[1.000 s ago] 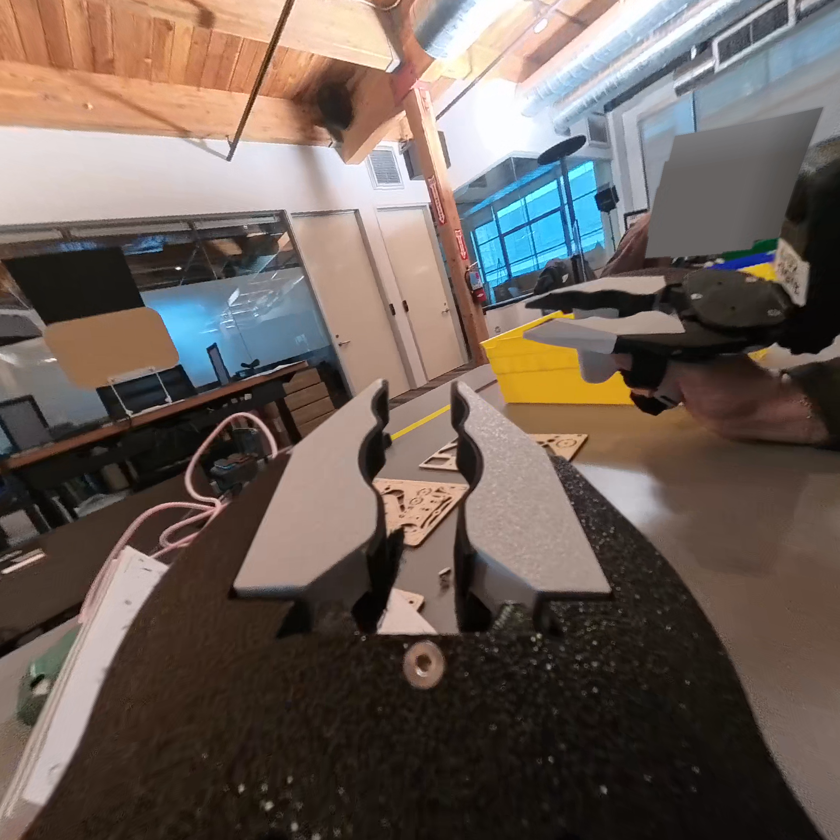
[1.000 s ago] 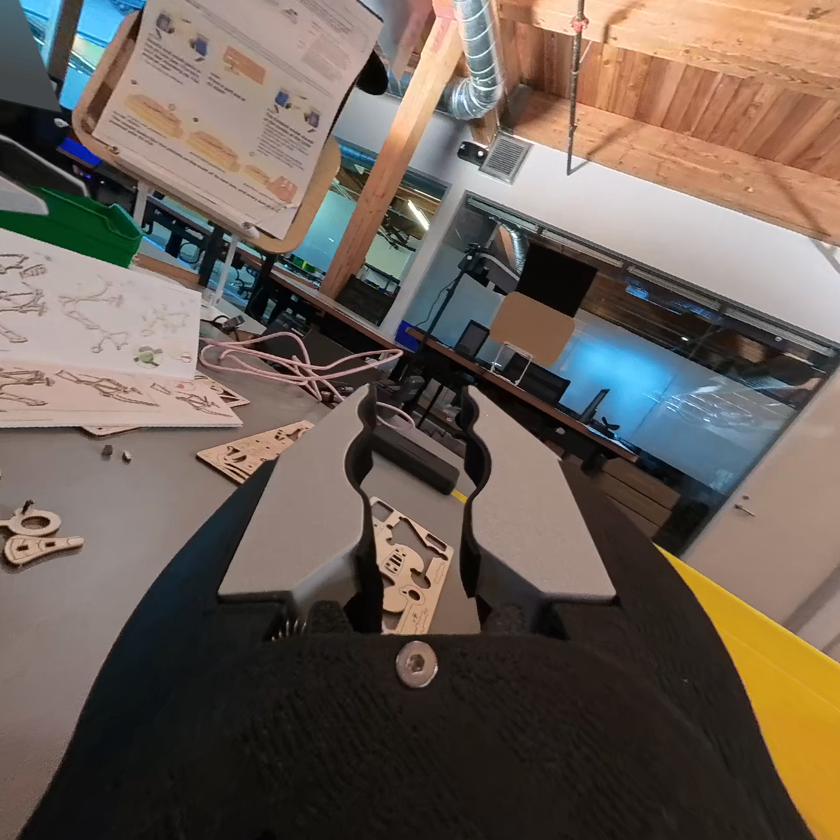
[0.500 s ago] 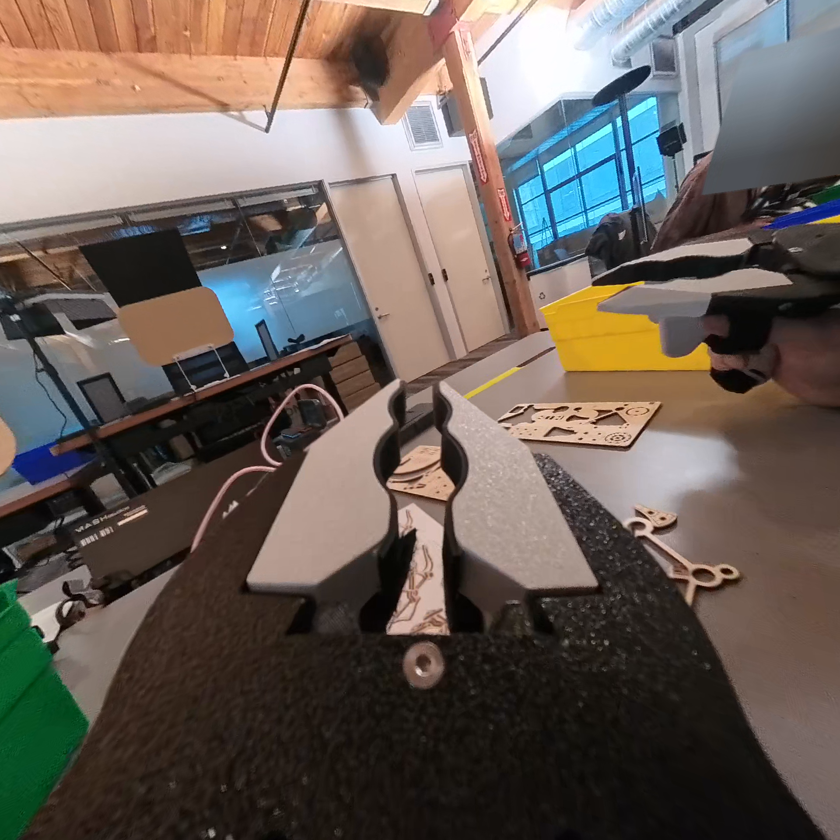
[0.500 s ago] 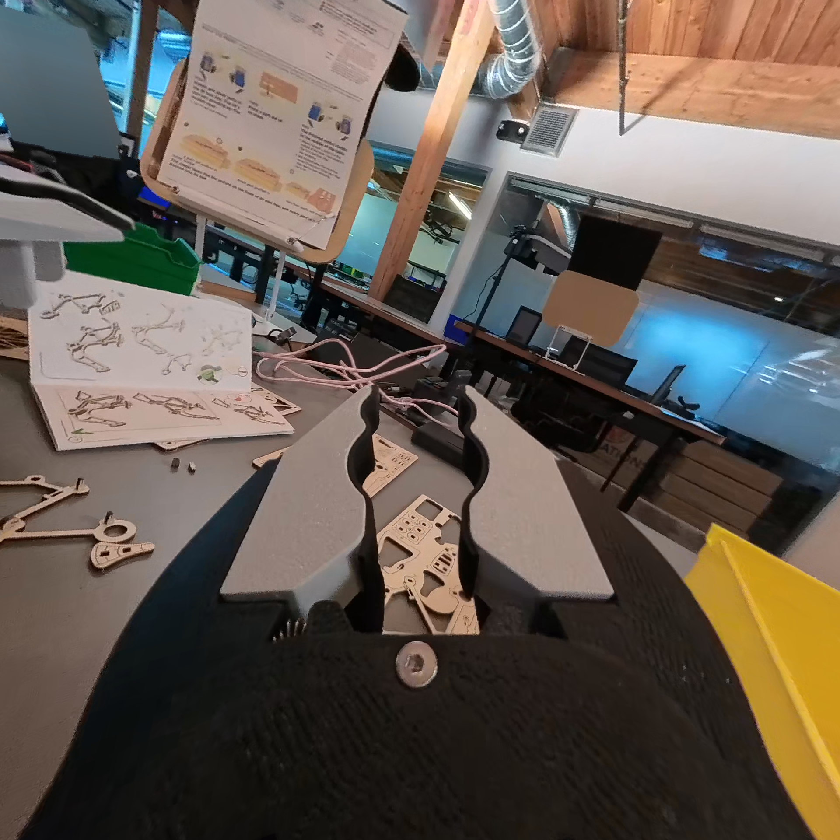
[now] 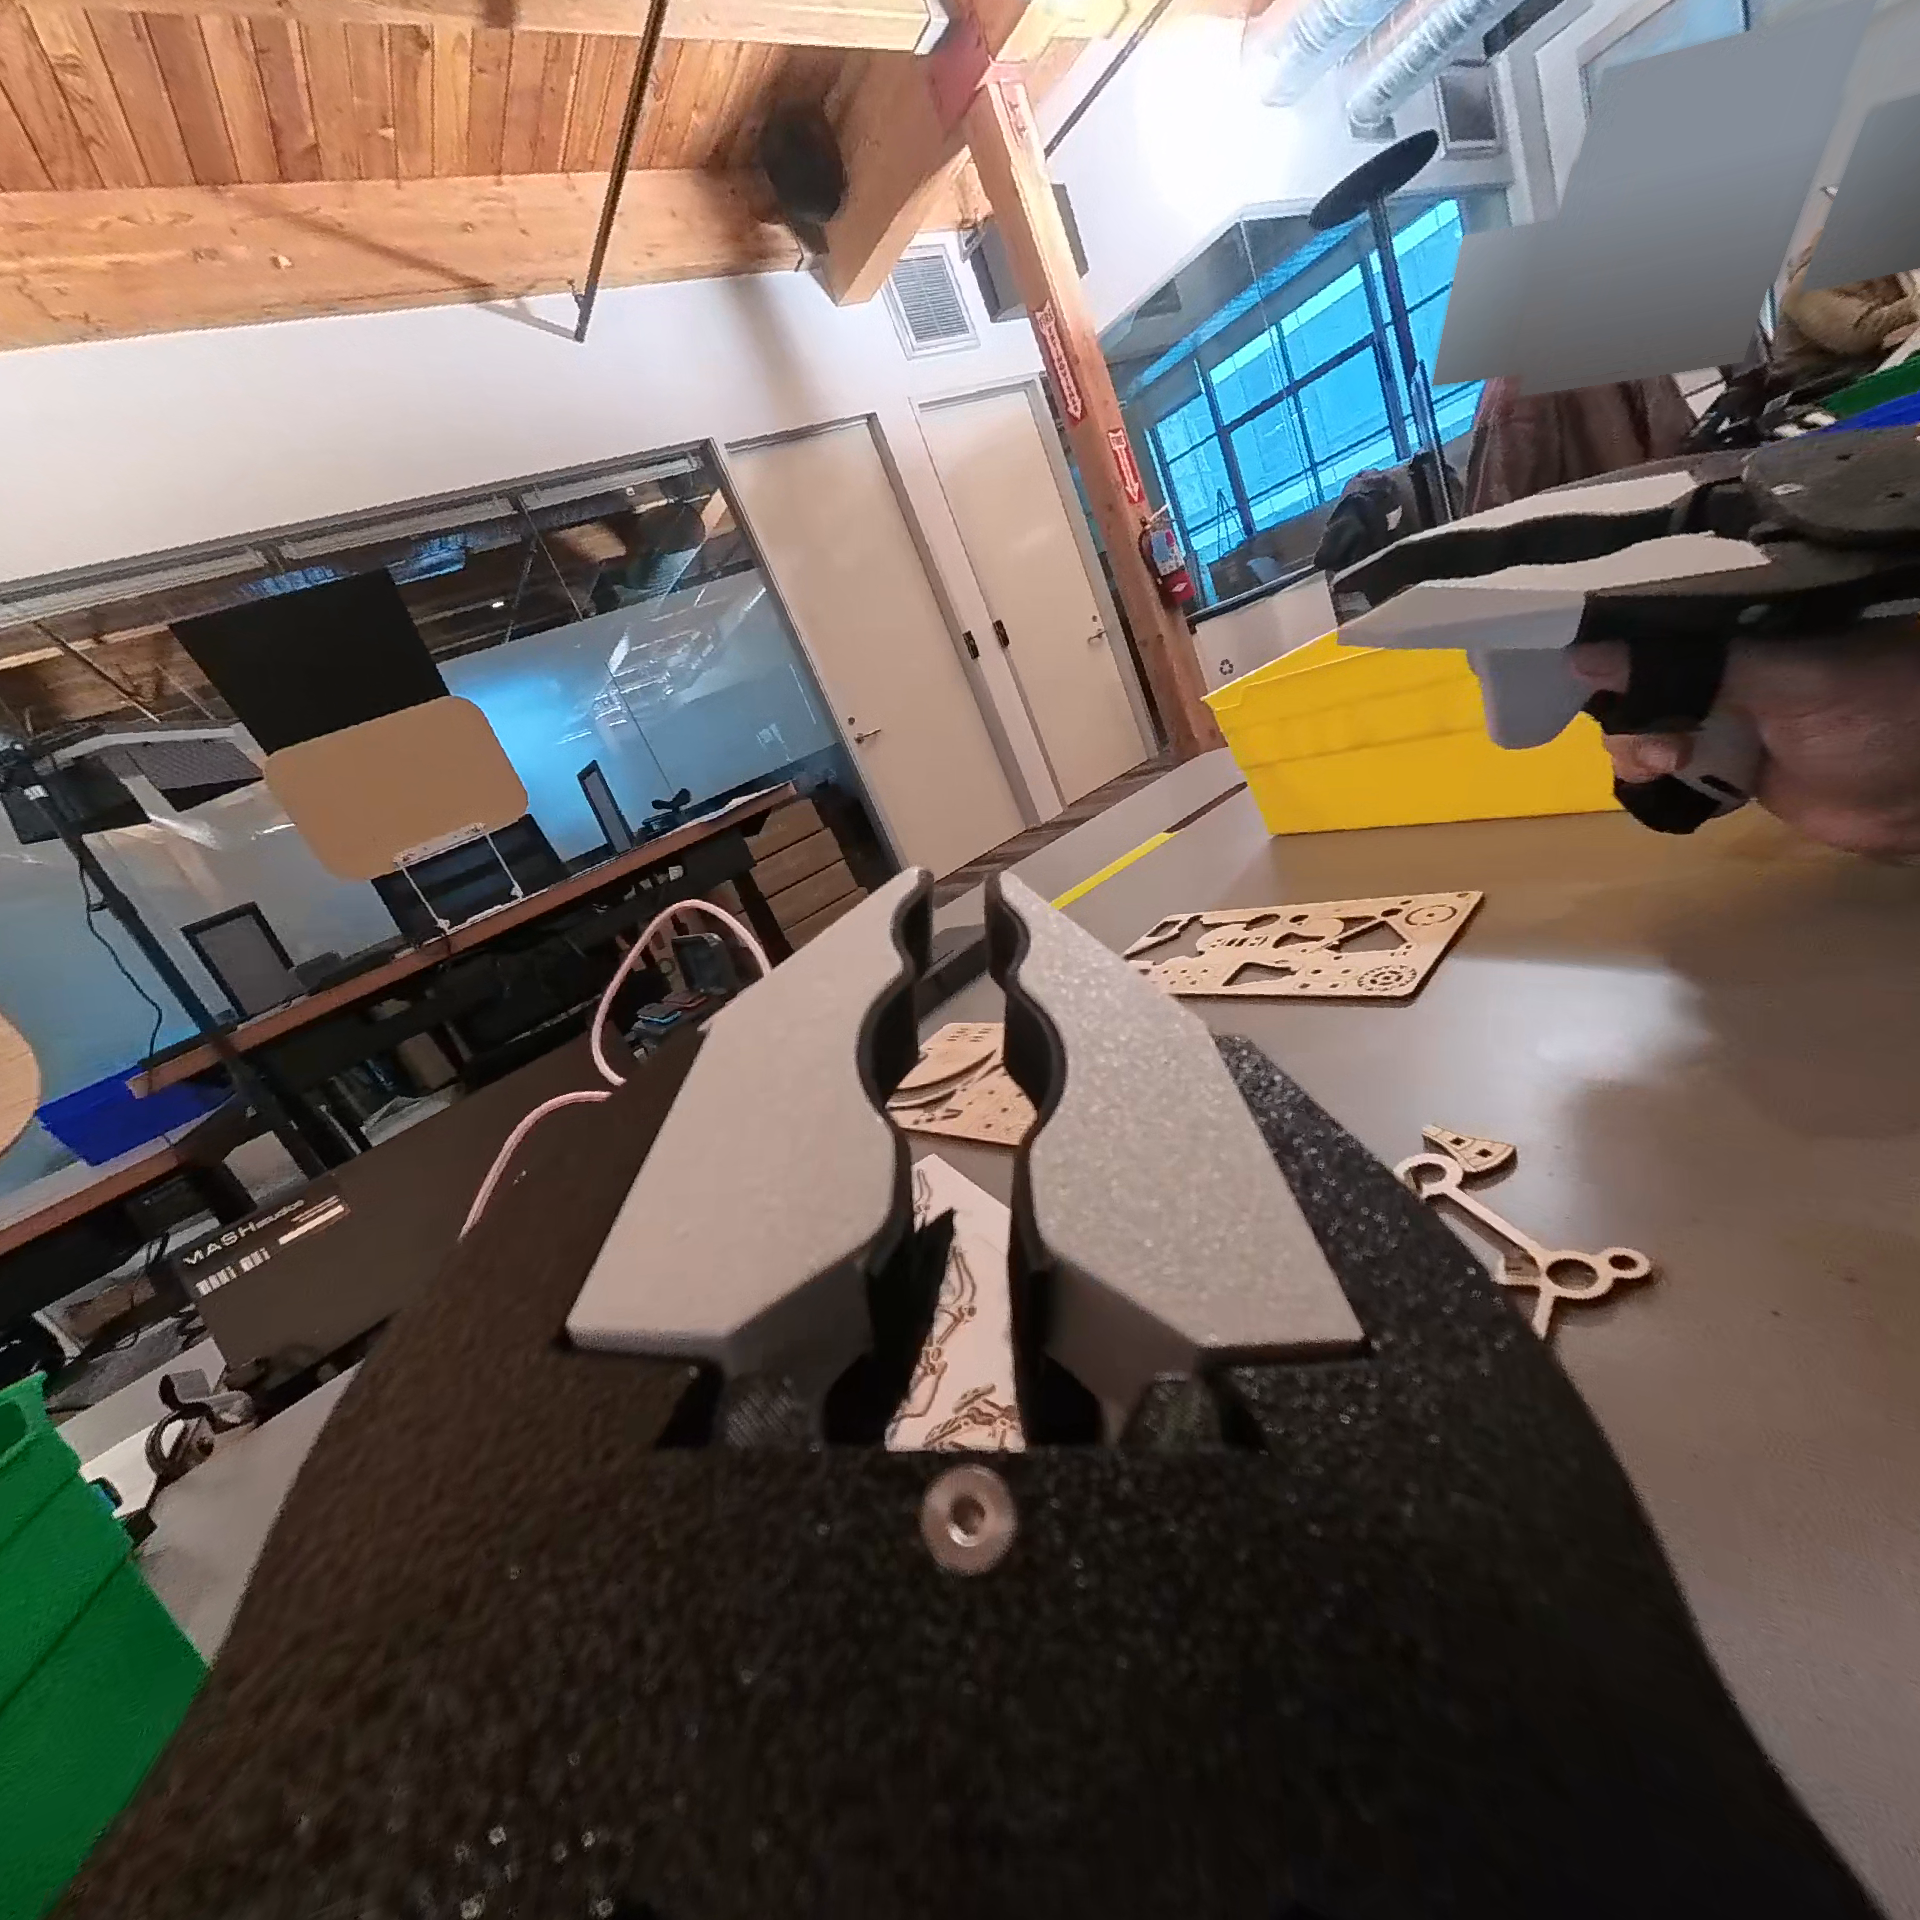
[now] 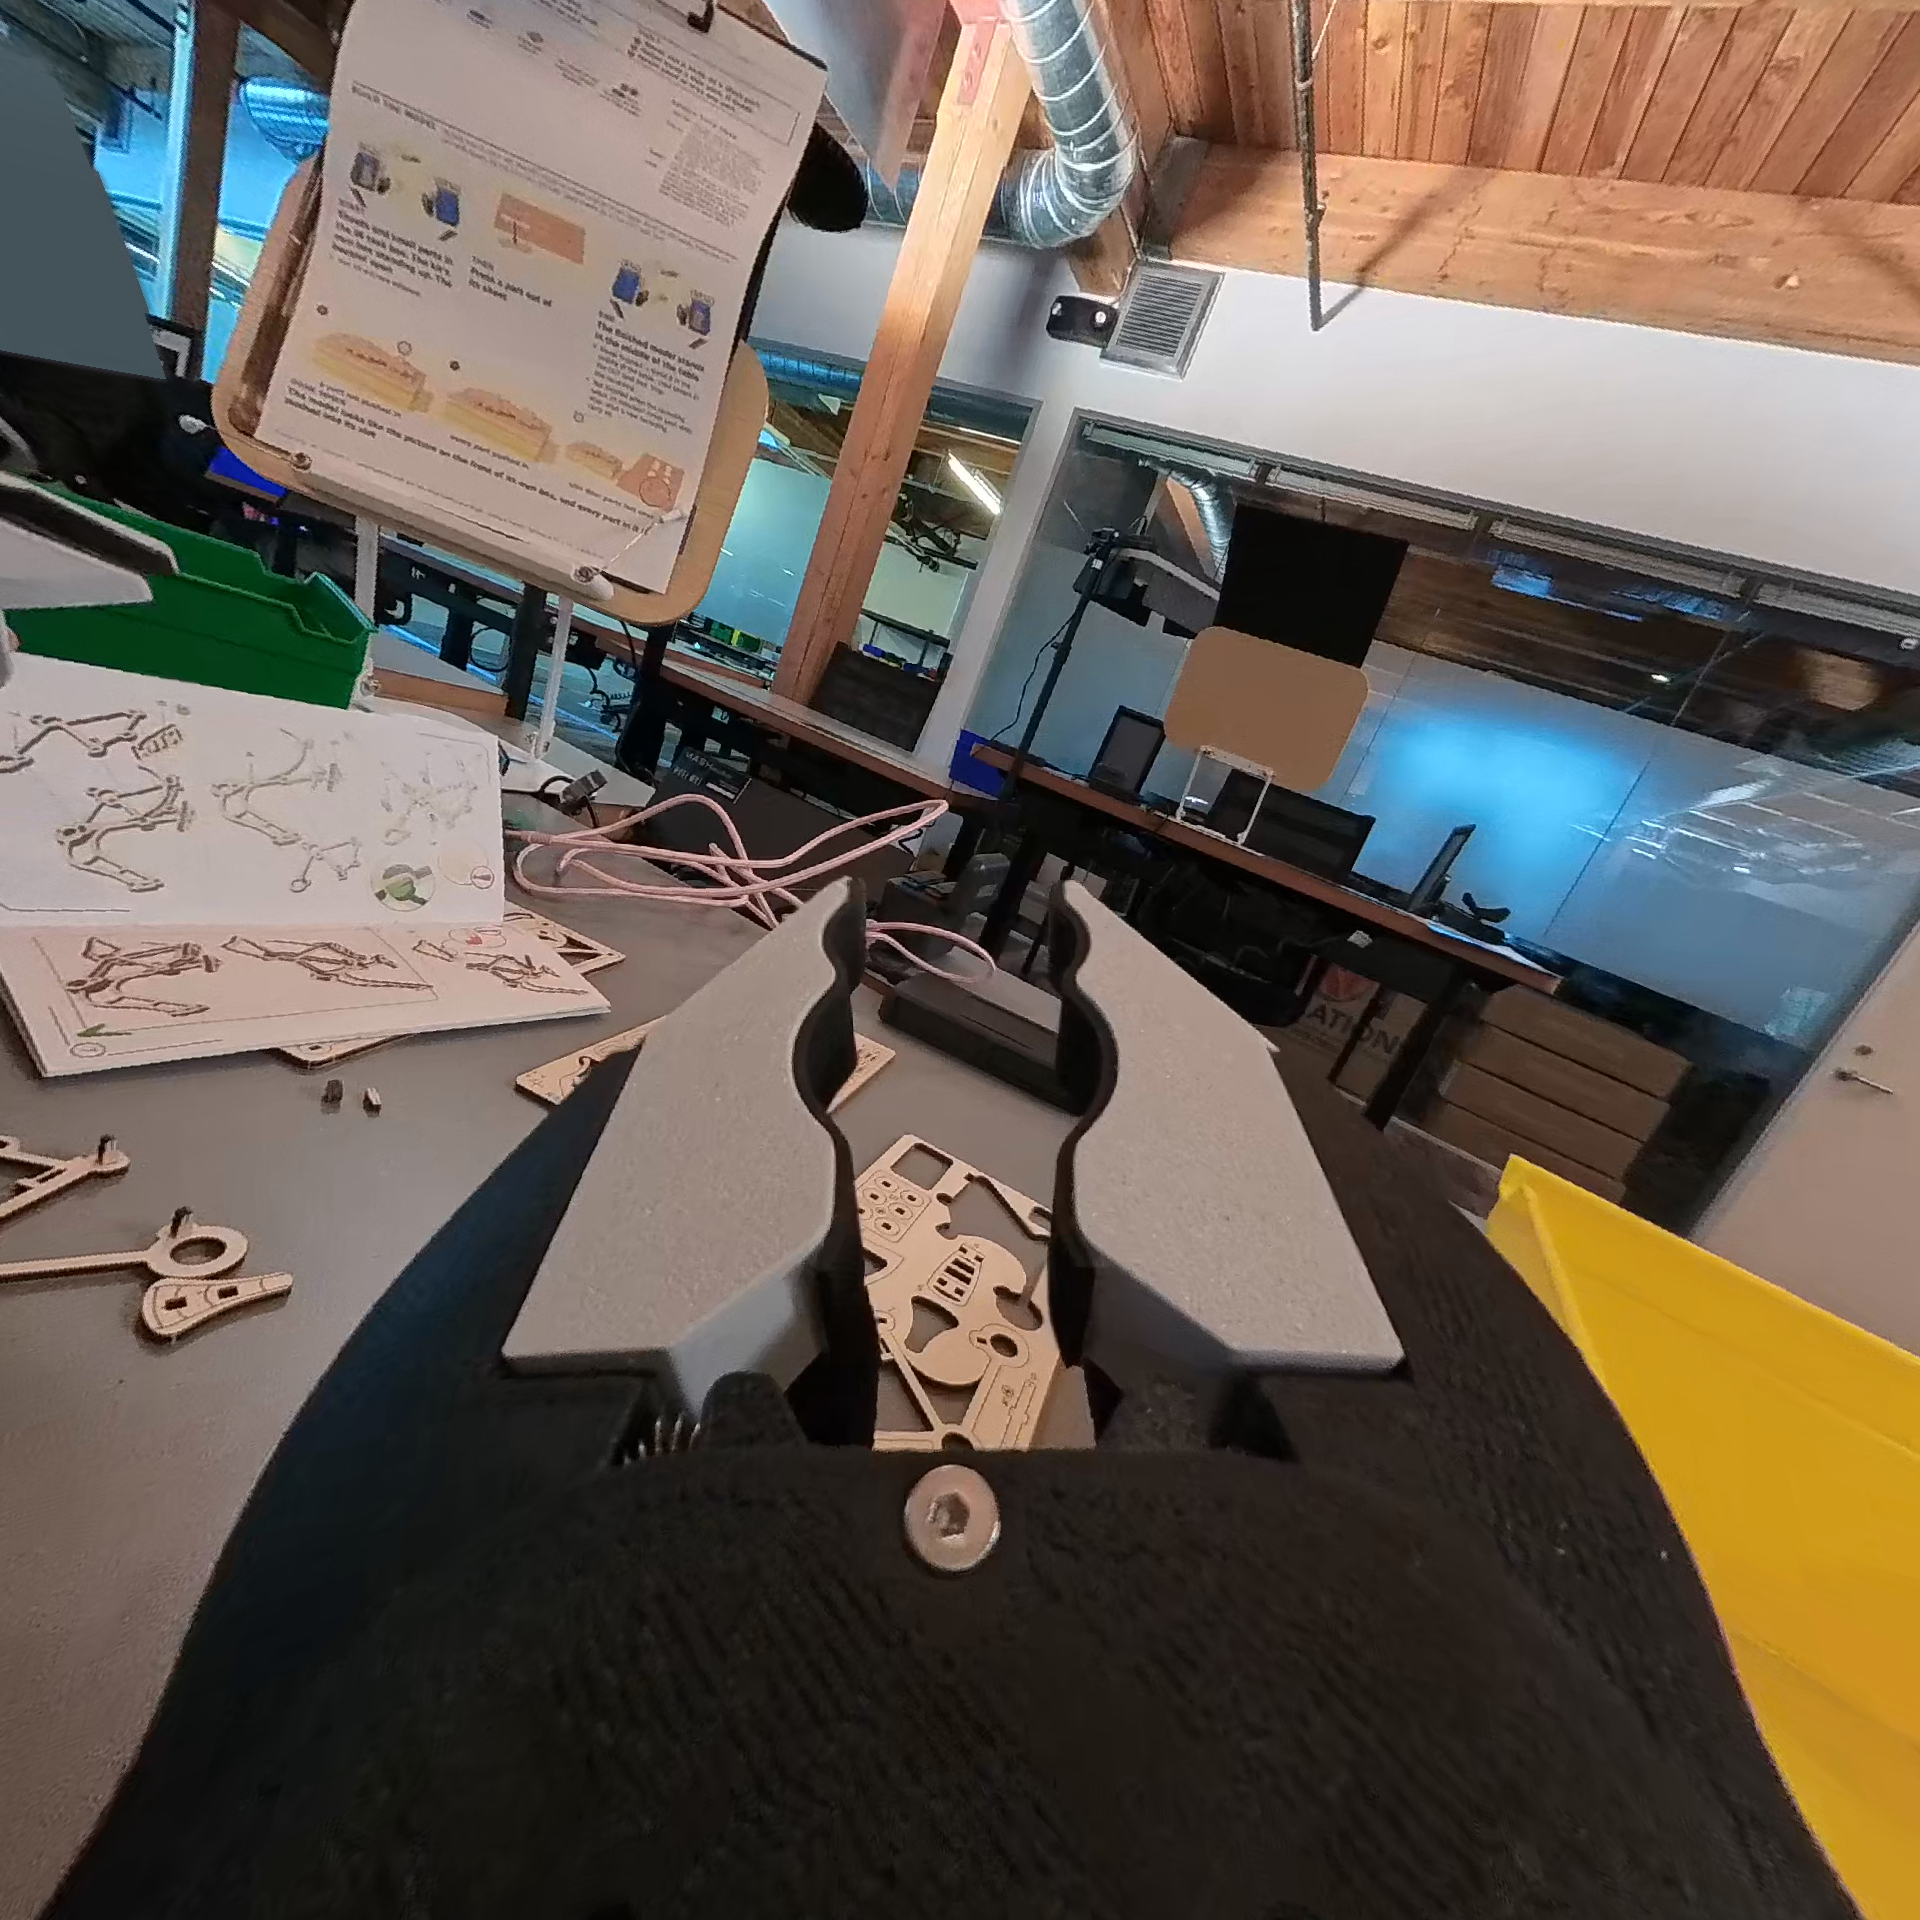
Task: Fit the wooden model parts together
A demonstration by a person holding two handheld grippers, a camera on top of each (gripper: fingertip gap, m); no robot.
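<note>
Left gripper (image 5: 958, 914): jaws parted by a narrow gap, nothing between them. Right gripper (image 6: 956, 920): jaws open wider, empty, held above a punched wooden sheet (image 6: 951, 1288) on the grey table (image 6: 312, 1434). In the right wrist view, loose wooden model parts (image 6: 166, 1273) lie at 9 o'clock, the open instruction booklet (image 6: 249, 873) at 10 o'clock, the yellow bin (image 6: 1756, 1475) at 4 o'clock.

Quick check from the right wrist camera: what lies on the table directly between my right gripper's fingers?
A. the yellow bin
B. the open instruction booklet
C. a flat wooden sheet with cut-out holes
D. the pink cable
C: the right gripper is open and empty, and the wooden sheet with cut-outs lies flat on the table below the gap.
</note>
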